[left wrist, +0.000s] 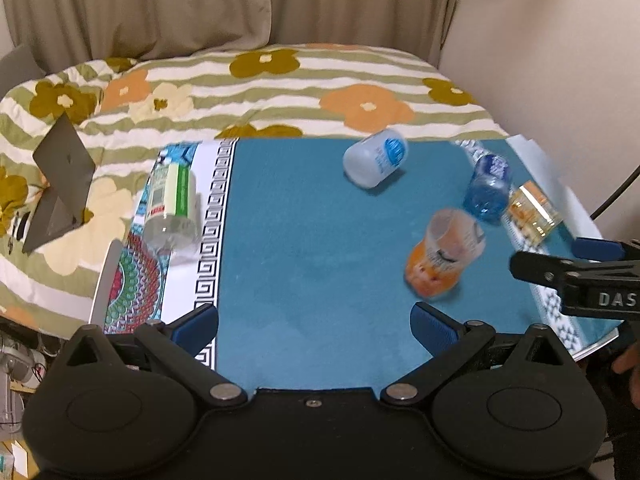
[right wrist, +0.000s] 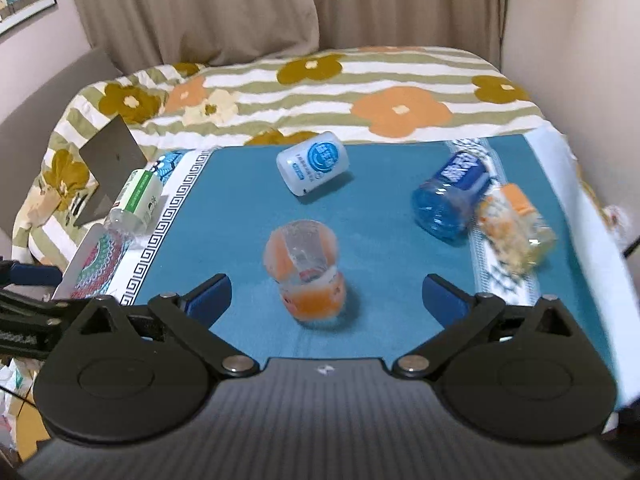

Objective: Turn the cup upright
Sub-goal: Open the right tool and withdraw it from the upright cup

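A clear cup with an orange label [right wrist: 306,272] stands on the teal mat [right wrist: 380,248], mouth up, just ahead of my right gripper [right wrist: 326,298], which is open and empty, its blue pads either side of the cup but apart from it. In the left wrist view the same cup [left wrist: 442,258] is ahead and right of my left gripper [left wrist: 314,330], which is open and empty. The right gripper's finger [left wrist: 560,270] shows at that view's right edge.
A white cup with a blue logo [right wrist: 314,168], a blue clear cup [right wrist: 452,200] and a clear orange-capped one [right wrist: 516,228] lie on their sides on the mat. A green-labelled bottle [right wrist: 136,204] lies at the left edge. A flowered quilt [right wrist: 360,84] lies behind.
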